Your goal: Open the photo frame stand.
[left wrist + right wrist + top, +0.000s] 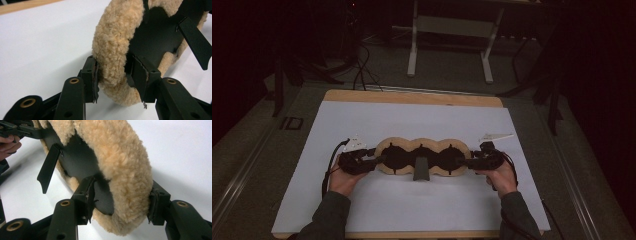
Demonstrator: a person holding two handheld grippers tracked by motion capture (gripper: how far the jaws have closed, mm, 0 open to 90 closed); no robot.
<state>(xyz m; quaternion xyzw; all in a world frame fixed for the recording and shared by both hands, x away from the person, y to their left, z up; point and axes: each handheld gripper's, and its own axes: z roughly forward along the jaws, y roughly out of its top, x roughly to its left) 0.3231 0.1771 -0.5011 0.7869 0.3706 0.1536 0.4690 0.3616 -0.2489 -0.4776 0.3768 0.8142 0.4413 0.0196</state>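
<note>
The room is dim, and most of what light there is falls on the counter (412,97), a pale wooden top covered by a white sheet (422,125). Beyond it lies grey carpeted floor (452,70), where a white table frame (414,45) stands. Dark cables (361,70) trail across the floor at the left, near black stand legs (279,85).

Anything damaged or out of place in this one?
Yes: the pads of the left hand-held gripper look frayed and ragged at their edges where they straddle the fleece pad. The right hand-held gripper shows similar wear.
</note>
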